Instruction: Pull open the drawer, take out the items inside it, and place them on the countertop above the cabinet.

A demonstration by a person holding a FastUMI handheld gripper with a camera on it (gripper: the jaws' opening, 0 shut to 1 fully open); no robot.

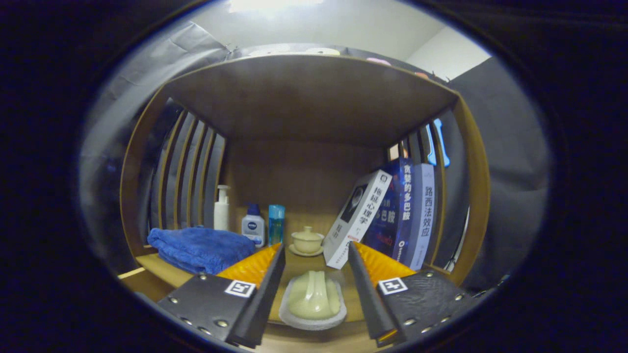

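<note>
My gripper (316,245) is open, its fingers spread wide over the wooden countertop (353,299) of the cabinet. Between the fingers, close to their base, a pale green ceramic piece (314,294) lies on a light oval dish (294,319). A narrow gap shows on each side, so neither finger presses on it. Just beyond the fingertips stands a cream lidded tea bowl (307,240) on its saucer.
A folded blue towel (201,247) lies left of the fingers. Behind it stand a white pump bottle (222,208), a small white bottle (253,226) and a blue bottle (276,224). Books (392,215) lean at the right. Slatted side walls and a wooden roof (314,98) enclose the space.
</note>
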